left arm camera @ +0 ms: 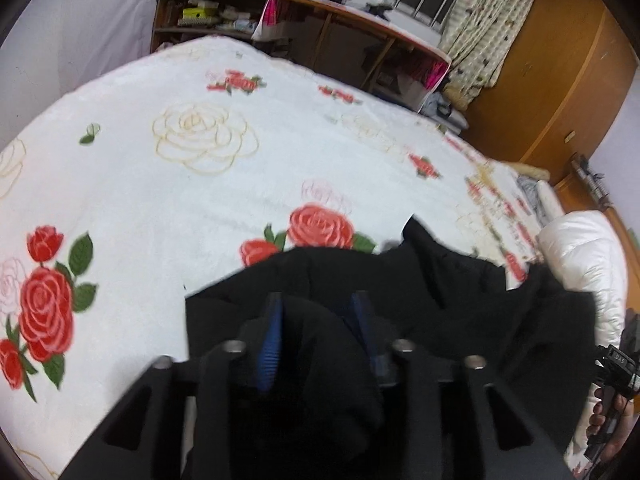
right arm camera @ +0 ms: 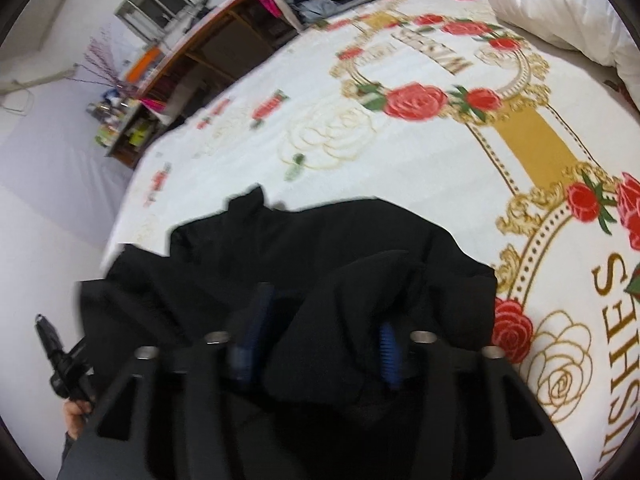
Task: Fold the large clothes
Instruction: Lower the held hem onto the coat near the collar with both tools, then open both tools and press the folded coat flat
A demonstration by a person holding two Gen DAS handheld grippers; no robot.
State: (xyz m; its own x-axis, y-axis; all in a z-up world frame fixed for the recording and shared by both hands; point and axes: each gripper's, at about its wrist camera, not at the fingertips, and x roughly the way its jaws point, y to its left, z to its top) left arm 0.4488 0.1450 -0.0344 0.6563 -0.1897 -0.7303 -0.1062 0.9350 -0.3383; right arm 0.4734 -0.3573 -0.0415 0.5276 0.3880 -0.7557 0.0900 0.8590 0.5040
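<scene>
Left wrist view, garment: a large black cloth garment [left arm camera: 400, 280] lies crumpled at the near edge of the white rose-printed bedspread [left arm camera: 180, 192], spreading toward the white puffy quilted duvet [left arm camera: 580, 256] on the far right.
Left wrist view, claw: the left gripper [left arm camera: 316, 320] has its blue ribbed fingers [left arm camera: 272, 340] apart by a fold's width, with a thick bunch of the black cloth filling the gap; it looks pinched on that bunch, likely so one edge can be carried.
Left wrist view, other tool: the right gripper shows only as a dark handle at the lower right rim, just past the garment's edge.
Right wrist view, garment: the same black garment [right arm camera: 320, 248] is heaped on the bedspread [right arm camera: 420, 152] short of its gold medallion print, with the duvet [right arm camera: 560, 12] well beyond at the top right.
Right wrist view, claw: the right gripper [right arm camera: 320, 320] likewise has cloth packed between its fingers [right arm camera: 388, 352], clamped on a second bunch.
Judgement: two holds on separate parts suggest the cloth is being lifted to spread flat before any fold; blur hides which parts are held.
</scene>
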